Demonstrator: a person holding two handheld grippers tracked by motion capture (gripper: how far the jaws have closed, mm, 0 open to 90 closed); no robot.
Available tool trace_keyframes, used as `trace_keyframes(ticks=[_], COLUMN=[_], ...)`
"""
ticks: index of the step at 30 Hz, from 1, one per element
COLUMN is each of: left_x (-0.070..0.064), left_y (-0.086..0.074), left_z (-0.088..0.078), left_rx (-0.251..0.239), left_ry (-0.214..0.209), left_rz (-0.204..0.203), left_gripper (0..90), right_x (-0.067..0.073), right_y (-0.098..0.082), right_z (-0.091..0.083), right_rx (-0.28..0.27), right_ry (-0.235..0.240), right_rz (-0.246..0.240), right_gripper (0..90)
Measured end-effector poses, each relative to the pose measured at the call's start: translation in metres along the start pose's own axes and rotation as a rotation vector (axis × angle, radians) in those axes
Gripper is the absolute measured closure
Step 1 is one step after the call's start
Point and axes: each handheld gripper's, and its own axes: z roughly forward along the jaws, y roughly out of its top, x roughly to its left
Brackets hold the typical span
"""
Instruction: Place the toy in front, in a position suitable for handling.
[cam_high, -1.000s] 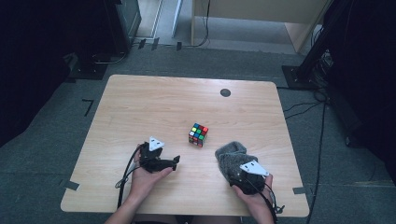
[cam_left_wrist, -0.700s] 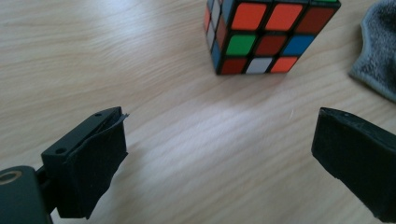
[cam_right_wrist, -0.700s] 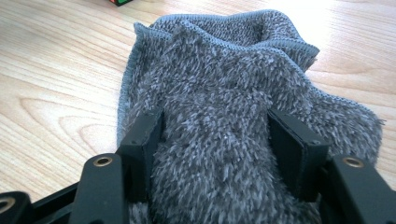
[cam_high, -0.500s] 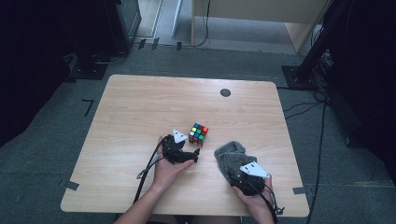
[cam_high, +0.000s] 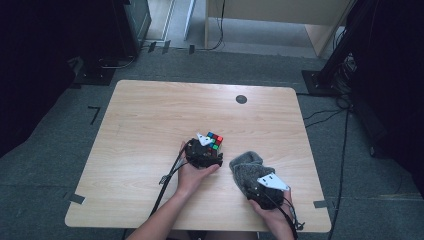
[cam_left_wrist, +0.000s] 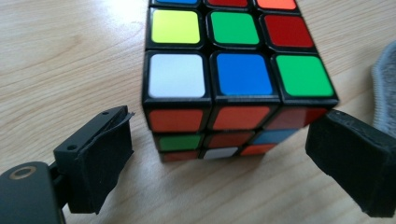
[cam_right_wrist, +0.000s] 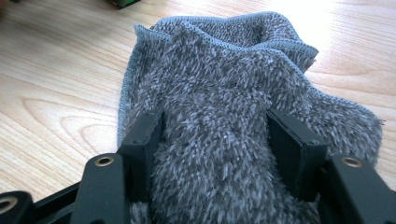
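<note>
Fingers (cam_left_wrist: 100, 161) of the left gripper (cam_left_wrist: 219, 163) stand apart on either side of the puzzle cube (cam_left_wrist: 233, 79), with gaps showing between each pad and the cube's faces; the jaws have just been closing in on it. That cube rests on the wooden table (cam_high: 150, 125) a little toward the near edge from its middle. Just beside it, nearer the near right corner, the right gripper (cam_right_wrist: 217, 140) pinches a bunched grey fluffy cloth (cam_right_wrist: 224, 74) between its pads.
</note>
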Motion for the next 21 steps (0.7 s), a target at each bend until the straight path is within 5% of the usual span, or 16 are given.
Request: trace_keyframes(ticks=[8, 14, 19, 21], left_x=[-0.002, -0.003, 0.002, 0.004], left_y=[0.003, -0.006, -0.021, -0.031], left_z=[0.002, -0.012, -0.045, -0.067], left_rx=[-0.007, -0.021, -0.052, -0.077], left_ry=[0.041, -0.019, -0.107, -0.136], left_rz=[0.07, 0.162, 0.213, 0.242], left_gripper=[31.7, 34.4, 34.5, 34.6], right_x=[0.0, 0.004, 0.004, 0.004], right_y=[0.0, -0.001, 0.003, 0.013], right_z=[0.0, -0.001, -0.005, -0.019], right_rx=[0.0, -0.013, -0.014, -0.092], right_ry=[-0.001, -0.004, 0.007, 0.066], right_rz=[0.0, -0.026, -0.034, -0.008], right_gripper=[41.2, 61.0, 71.7, 72.4])
